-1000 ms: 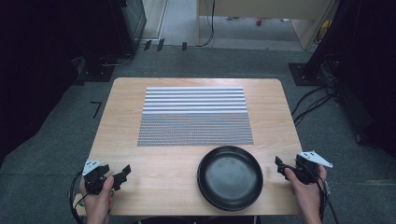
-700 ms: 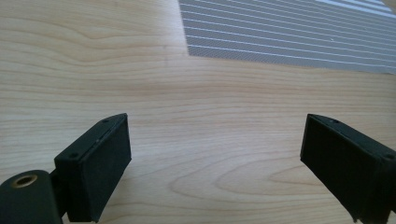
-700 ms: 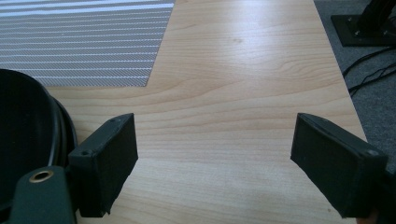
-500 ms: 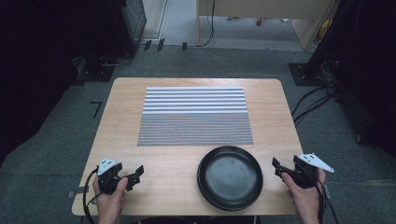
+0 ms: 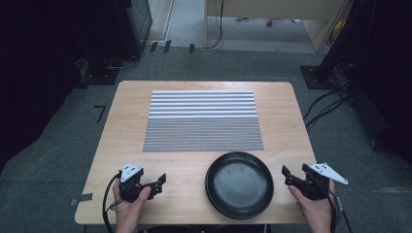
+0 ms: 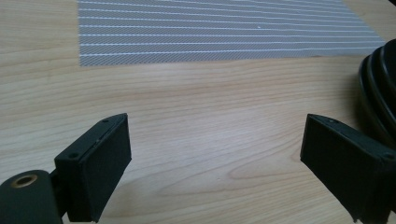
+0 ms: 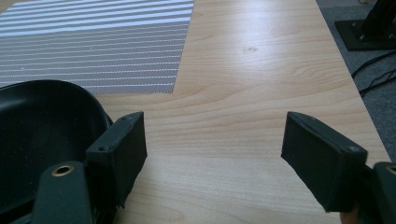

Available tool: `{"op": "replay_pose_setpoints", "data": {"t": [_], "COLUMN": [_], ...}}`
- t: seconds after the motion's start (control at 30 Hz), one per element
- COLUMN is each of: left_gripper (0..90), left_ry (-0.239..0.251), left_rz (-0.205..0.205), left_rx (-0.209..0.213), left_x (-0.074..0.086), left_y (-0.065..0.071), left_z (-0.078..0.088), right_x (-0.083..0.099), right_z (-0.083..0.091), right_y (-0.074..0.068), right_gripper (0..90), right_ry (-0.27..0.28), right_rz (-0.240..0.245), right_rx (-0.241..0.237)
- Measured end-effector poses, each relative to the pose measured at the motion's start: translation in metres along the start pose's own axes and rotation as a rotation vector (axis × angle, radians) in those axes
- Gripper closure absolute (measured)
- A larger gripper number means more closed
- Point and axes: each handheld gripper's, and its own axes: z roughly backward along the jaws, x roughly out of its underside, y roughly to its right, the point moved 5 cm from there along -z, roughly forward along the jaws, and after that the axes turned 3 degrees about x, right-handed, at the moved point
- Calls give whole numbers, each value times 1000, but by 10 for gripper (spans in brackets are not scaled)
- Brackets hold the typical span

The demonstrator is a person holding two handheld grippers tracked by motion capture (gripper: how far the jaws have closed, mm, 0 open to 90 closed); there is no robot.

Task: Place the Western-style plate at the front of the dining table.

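Note:
A black round pan (image 5: 239,184) sits on the wooden table (image 5: 282,111) near the front edge, right of centre. My left gripper (image 5: 159,182) is held low over the table to the pan's left, open, jaws pointing toward it. In the left gripper view (image 6: 217,135) bare wood lies between the jaws and the pan's rim (image 6: 379,79) is at the right edge. My right gripper (image 5: 286,177) hovers just right of the pan, open. Its jaws have just been closing a little, with nothing between them (image 7: 215,135); the pan (image 7: 42,126) lies beside its left jaw.
A grey and white striped mat (image 5: 204,121) covers the table's middle, just behind the pan; it also shows ahead of each gripper (image 6: 210,32) (image 7: 93,42). Dark stands and cables (image 5: 335,92) are on the carpet to the table's right.
My left gripper has moved right along the front edge toward the pan. The right gripper has shifted slightly toward the pan. The pan has not moved.

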Motion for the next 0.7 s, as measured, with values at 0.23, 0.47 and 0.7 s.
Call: {"op": "replay_pose_setpoints", "data": {"t": [0.23, 0.47, 0.7], "left_gripper": [85, 85, 85], "left_ry": [-7, -9, -15], "left_rz": [-11, -35, -53], "left_rx": [25, 58, 95], "left_x": [-3, -7, -12], "left_y": [15, 34, 53], "left_z": [-8, -16, -25], "right_x": [0, -1, 2], "right_z": [3, 5, 4], "right_y": [-7, -9, -13], "right_gripper": [338, 456, 527], "right_ry": [23, 60, 45], "right_rz": [20, -27, -32], "right_rx": [-7, -55, -74]}}
